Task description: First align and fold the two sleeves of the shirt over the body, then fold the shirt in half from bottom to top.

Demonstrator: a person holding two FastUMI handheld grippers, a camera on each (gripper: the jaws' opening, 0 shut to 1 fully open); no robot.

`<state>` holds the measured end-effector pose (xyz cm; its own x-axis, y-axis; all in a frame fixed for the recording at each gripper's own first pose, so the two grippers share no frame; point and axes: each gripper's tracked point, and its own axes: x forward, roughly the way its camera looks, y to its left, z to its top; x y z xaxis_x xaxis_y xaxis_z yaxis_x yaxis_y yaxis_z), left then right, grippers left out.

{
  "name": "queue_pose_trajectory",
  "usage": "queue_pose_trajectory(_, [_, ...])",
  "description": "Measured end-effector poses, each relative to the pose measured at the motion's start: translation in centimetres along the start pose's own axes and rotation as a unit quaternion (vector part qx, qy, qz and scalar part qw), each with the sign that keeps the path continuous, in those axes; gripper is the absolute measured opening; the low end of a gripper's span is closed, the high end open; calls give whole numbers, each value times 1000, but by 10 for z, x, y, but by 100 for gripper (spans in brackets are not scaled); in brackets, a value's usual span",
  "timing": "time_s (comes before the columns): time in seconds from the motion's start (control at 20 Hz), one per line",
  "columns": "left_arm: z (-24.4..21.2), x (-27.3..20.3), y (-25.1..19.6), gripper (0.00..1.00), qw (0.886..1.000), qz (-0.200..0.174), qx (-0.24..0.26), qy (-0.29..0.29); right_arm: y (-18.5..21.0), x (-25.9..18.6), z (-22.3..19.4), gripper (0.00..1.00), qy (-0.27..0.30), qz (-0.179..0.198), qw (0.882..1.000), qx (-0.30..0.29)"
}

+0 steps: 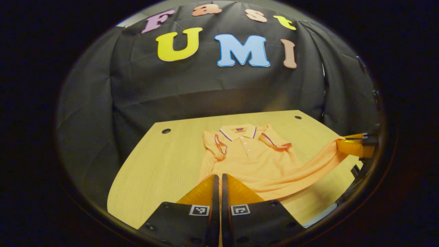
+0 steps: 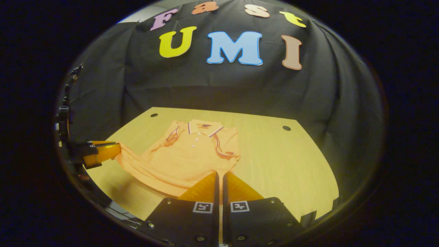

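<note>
An orange polo shirt point(image 1: 253, 157) point(image 2: 185, 161) lies collar-away on the wooden table point(image 1: 164, 161) point(image 2: 284, 164). Both short sleeves point(image 1: 218, 144) point(image 1: 276, 141) are folded in over the chest. My left gripper point(image 1: 218, 176) is shut on one bottom hem corner, close under its camera. My right gripper point(image 2: 219, 174) is shut on the other hem corner. Each gripper also appears far off in the other's view, the right gripper point(image 1: 341, 144) and the left gripper point(image 2: 118, 149), pinching a stretched corner. The hem is raised off the table and pulled taut between them.
Two dark round holes point(image 1: 166, 131) point(image 1: 297, 117) mark the table's far corners. Black cloth wall stands right behind the table's far edge. Bare wood runs on both sides of the shirt, and the near table edge is close below the grippers.
</note>
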<state>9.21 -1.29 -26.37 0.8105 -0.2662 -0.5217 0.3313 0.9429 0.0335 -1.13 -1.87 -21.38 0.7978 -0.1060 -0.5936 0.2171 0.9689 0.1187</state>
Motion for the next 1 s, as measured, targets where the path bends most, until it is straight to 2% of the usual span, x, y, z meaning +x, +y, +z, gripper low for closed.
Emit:
queue_pose_trajectory(0.5, [64, 95, 17, 9, 1000, -10, -22, -12, -19, 81, 77, 4, -16, -20, 1000, 9])
queue_pose_trajectory(1.0, [118, 198, 39, 8, 998, -17, -52, -40, -28, 167, 127, 5, -16, -48, 998, 29])
